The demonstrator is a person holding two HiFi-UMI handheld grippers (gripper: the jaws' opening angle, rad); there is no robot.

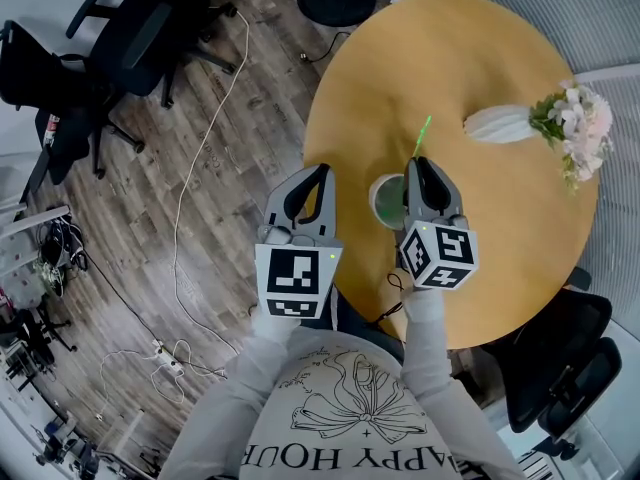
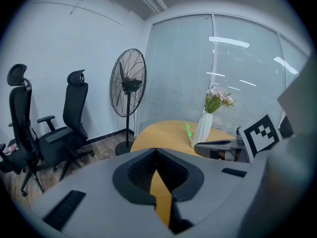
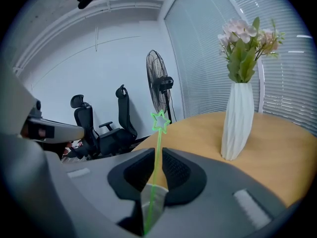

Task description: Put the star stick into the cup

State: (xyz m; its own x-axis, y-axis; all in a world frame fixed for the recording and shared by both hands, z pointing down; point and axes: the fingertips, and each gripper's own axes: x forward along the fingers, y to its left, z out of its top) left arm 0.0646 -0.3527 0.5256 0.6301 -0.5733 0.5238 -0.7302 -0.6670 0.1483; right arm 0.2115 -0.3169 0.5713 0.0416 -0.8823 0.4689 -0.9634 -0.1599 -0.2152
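While left tongs sit closed and empty, star stick is clamped between right tongs.

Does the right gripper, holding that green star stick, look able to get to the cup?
Probably yes. The right gripper holds the star stick right beside the cup, whose mouth looks open. The vase stands well off to the side, out of the way.
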